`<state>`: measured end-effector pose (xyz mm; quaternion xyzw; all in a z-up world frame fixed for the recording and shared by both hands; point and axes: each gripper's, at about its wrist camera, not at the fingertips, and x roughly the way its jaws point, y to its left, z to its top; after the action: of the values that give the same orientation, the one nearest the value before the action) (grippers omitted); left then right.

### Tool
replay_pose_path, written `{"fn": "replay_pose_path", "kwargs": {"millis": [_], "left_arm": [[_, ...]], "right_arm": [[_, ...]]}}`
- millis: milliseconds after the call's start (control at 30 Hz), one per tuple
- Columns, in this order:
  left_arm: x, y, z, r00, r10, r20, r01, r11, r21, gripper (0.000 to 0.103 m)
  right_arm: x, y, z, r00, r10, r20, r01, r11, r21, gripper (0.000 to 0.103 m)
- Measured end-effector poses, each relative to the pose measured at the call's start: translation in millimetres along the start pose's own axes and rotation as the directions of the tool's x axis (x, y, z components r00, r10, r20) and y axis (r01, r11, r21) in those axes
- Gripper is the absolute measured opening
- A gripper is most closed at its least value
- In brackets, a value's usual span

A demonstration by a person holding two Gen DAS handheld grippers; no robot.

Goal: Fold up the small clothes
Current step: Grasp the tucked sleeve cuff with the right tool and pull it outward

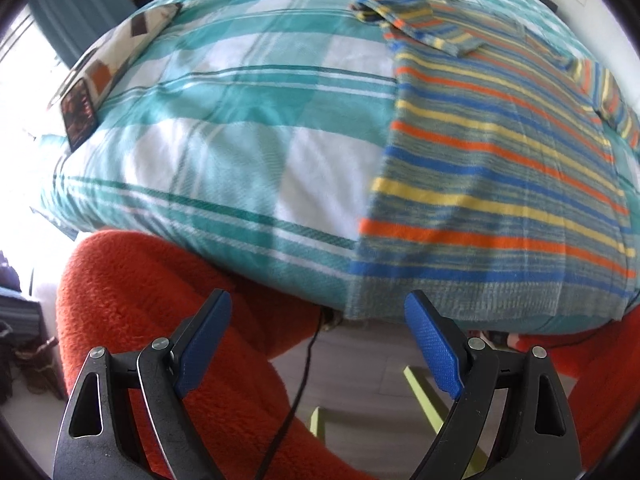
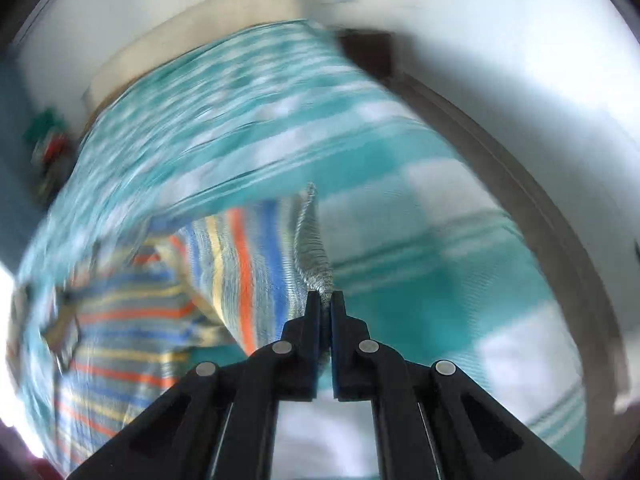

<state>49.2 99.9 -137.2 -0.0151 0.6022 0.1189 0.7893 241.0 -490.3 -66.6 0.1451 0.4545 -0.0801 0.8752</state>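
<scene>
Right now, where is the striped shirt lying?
In the left wrist view the striped shirt lies on the right side of the teal plaid duvet, its hem at the near bed edge. The right gripper is shut on its hem.

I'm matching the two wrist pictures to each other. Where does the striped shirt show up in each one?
Left wrist: the striped shirt lies flat on the right side, one sleeve folded in.
Right wrist: it fills the lower left, its hem pinched in the right hand-held gripper.
Shared landmark: the teal checked bedcover.
</scene>
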Motion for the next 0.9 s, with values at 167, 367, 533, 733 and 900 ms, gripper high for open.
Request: {"fn": "replay_pose_path", "kwargs": {"millis": [167, 367, 533, 733, 900], "left_arm": [[-8.6, -32.5, 7.9, 0.999, -0.024, 0.029, 0.021, 0.995, 0.093, 0.090], [-17.0, -38.2, 4.3, 0.998, 0.006, 0.056, -0.012, 0.992, 0.122, 0.090], [-11.9, -19.6, 1.5, 0.999, 0.011, 0.031, -0.012, 0.999, 0.049, 0.090], [-7.4, -10.9, -1.9, 1.000, 0.011, 0.019, -0.012, 1.000, 0.024, 0.090], [-5.0, -11.8, -3.6, 1.000, 0.011, 0.022, -0.012, 0.999, 0.034, 0.090]], "right_arm": [[13.0, -52.3, -12.8, 0.998, 0.038, -0.051, -0.029, 0.984, 0.173, 0.003], [30.6, -57.4, -33.5, 0.995, -0.046, -0.084, 0.059, 0.985, 0.160, 0.003], [30.5, -62.9, -39.5, 0.994, -0.077, -0.081, 0.090, 0.981, 0.173, 0.003], [27.6, -60.7, -41.2, 0.992, -0.096, -0.085, 0.108, 0.982, 0.155, 0.003], [6.6, -56.5, -48.9, 0.979, -0.187, -0.083, 0.195, 0.975, 0.111, 0.009]]}}
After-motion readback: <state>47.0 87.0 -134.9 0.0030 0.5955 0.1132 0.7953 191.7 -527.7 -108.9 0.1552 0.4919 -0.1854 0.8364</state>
